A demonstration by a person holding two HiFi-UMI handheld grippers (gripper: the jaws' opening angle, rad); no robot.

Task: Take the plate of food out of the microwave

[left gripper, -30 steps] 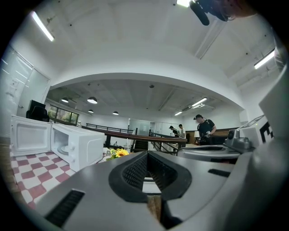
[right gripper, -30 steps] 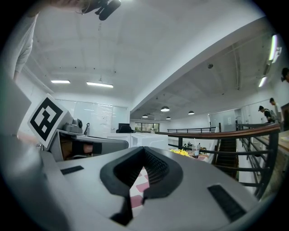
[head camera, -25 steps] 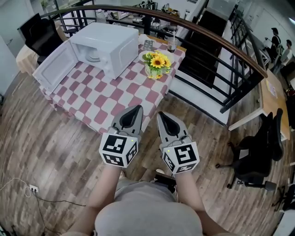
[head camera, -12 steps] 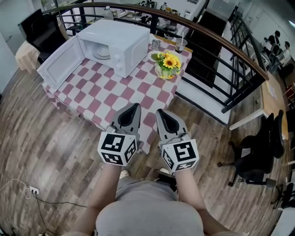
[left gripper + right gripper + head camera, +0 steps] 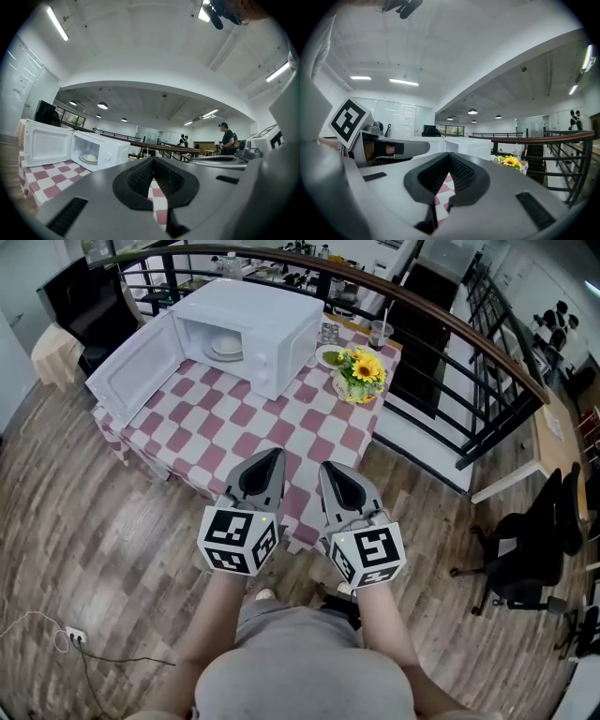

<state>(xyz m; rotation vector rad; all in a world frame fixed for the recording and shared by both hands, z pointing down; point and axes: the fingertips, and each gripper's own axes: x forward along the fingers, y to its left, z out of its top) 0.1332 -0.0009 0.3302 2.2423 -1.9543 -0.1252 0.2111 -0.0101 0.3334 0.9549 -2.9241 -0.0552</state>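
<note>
The white microwave (image 5: 246,332) stands at the far left of the red-and-white checked table (image 5: 281,432), its door (image 5: 131,367) swung wide open to the left. Inside it rests a pale plate of food (image 5: 225,345), also visible in the left gripper view as a plate (image 5: 89,158) in the lit cavity. My left gripper (image 5: 275,457) and right gripper (image 5: 326,471) are held side by side over the table's near edge, both shut and empty, pointing level at the table. The left gripper (image 5: 153,159) and right gripper (image 5: 450,155) show their tips together.
A vase of sunflowers (image 5: 364,371), a small plate (image 5: 330,356) and a cup with a straw (image 5: 380,334) stand on the table's far right. A dark curved railing (image 5: 441,320) runs behind. An office chair (image 5: 525,549) stands at right. A socket strip (image 5: 70,635) lies on the wooden floor.
Both grippers have moved forward together to the table's near edge. The table and microwave now sit lower and further right in the head view. Jaws remain closed.
</note>
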